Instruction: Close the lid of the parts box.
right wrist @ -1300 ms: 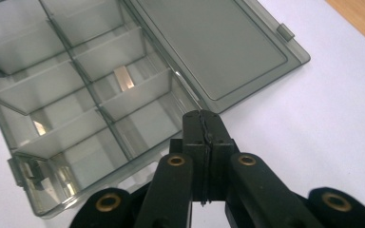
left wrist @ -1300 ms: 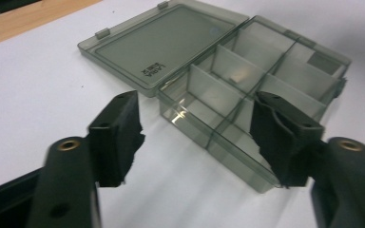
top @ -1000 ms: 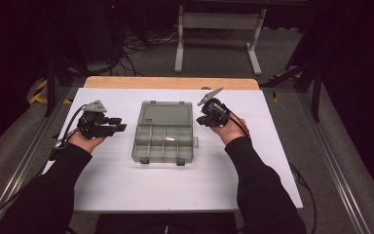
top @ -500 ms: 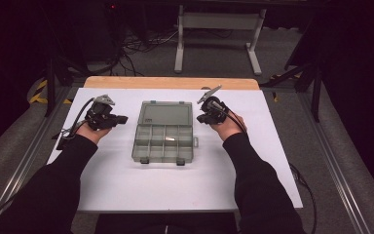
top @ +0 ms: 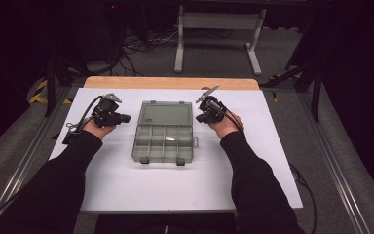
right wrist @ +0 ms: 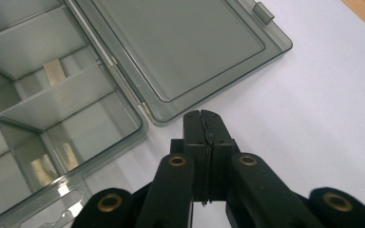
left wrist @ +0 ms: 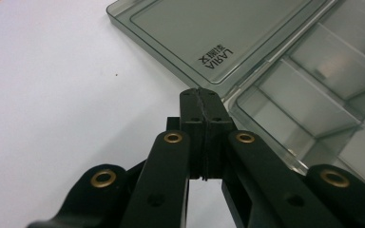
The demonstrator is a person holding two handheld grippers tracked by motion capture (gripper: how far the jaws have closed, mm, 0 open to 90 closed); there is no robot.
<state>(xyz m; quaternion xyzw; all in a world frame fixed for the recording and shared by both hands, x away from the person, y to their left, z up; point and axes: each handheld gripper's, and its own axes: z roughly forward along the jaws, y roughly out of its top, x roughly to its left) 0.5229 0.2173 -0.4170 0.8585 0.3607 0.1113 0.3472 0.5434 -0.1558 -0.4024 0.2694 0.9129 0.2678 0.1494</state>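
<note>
A clear grey compartment box [top: 163, 144] lies open mid-table, its lid [top: 164, 114] folded flat on the far side. My left gripper [top: 125, 117] is at the box's left edge, jaws shut with nothing between them. In the left gripper view its tips [left wrist: 201, 94] point at the hinge corner between the lid [left wrist: 209, 38] and the tray [left wrist: 313, 99]. My right gripper [top: 200, 118] is at the box's right edge, also shut and empty. Its tips [right wrist: 203, 116] sit just off the lid [right wrist: 180, 47] corner beside the tray [right wrist: 52, 109]. A small pale piece [right wrist: 53, 71] lies in one compartment.
The box rests on a white table sheet [top: 272, 161] with a wooden strip [top: 170, 82] along the far edge. Metal rails [top: 336, 170] run along both sides. A stand's legs [top: 214, 29] and cables lie on the floor behind.
My left hand has moved right and slightly farther, up to the box's left edge. My right hand has edged a little toward the box's right side.
</note>
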